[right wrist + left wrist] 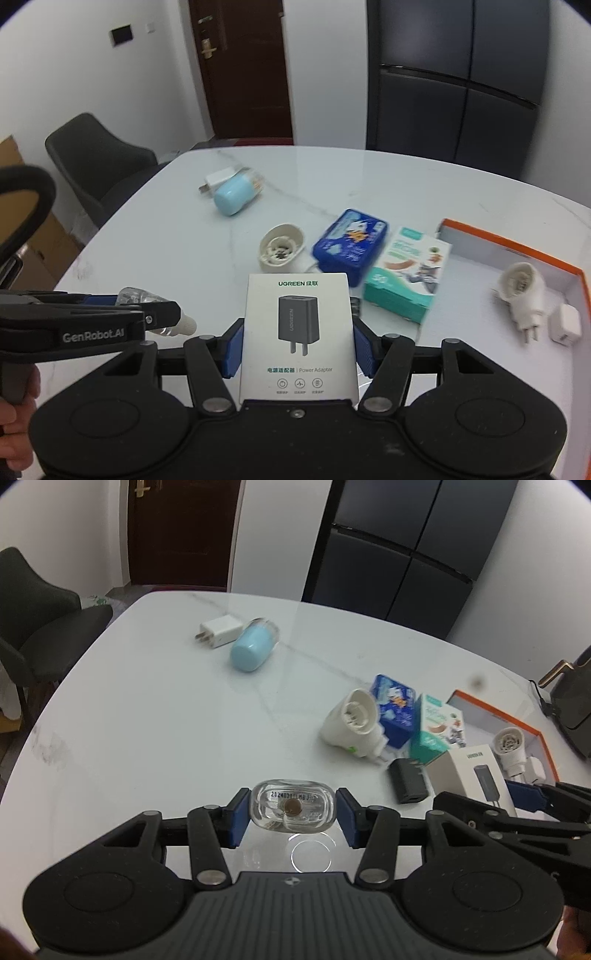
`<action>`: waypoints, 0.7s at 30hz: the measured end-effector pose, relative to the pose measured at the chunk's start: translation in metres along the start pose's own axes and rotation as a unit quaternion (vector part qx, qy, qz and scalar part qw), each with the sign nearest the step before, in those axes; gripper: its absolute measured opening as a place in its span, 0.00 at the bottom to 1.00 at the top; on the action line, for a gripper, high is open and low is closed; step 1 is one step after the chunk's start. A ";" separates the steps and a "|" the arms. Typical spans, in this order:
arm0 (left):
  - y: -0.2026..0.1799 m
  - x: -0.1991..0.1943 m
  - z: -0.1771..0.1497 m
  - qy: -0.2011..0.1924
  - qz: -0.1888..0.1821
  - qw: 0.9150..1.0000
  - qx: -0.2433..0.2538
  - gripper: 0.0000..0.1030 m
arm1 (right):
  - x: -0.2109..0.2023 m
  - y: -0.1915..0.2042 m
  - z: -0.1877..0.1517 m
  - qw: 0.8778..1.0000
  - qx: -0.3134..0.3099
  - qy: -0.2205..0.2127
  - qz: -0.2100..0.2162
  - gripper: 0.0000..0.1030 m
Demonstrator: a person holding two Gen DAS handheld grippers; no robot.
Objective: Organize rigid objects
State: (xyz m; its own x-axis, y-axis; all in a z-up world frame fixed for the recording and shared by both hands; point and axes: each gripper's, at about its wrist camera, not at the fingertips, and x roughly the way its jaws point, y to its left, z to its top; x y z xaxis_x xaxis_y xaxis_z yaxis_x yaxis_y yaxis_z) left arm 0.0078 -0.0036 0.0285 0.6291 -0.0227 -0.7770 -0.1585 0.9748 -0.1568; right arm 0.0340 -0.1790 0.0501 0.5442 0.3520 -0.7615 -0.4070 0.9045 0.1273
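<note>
A white table (147, 236) bears an orange-rimmed tray (517, 243) at the right, holding a white plug (521, 295). The right gripper (298, 349) clamps an adapter box (298, 332) lifted above the table. The left gripper (291, 818) pinches a clear bottle (291, 806) just off the surface.

The right gripper (297, 347) held a white power adapter box (297, 332) upright between its blue pads (232, 349), above the white marble worktop (147, 240). At the left edge the left gripper (159, 314) carried a small clear bottle (147, 297), with a person's hand (16, 417) below it. Beyond the box lay a white plug-in device (280, 249), a blue packet (349, 245) and a teal carton (406, 277). To the right, an orange-rimmed tray (517, 243) contained another white plug-in device (522, 295) and a small white charger (565, 325)
</note>
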 end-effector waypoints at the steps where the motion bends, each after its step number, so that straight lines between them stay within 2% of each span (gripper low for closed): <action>1: -0.005 -0.002 0.001 -0.002 0.002 1.000 0.002 0.48 | -0.005 -0.003 0.000 1.000 0.002 -0.002 -0.004 0.68; 7: -0.029 -0.010 0.003 -0.008 0.012 1.000 0.016 0.48 | -0.030 -0.017 -0.003 1.000 0.019 -0.016 -0.008 0.68; 21: -0.068 -0.024 -0.001 -0.018 -0.002 0.999 0.038 0.48 | -0.069 -0.046 -0.016 0.998 0.043 -0.040 -0.019 0.68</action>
State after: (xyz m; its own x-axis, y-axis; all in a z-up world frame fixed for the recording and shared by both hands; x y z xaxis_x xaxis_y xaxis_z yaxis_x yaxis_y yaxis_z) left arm 0.0029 -0.0698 0.0577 0.6569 -0.0203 -0.7537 -0.0987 0.9887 -0.1126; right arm 0.0035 -0.2486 0.0871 0.6169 0.3313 -0.7139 -0.3225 0.9339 0.1547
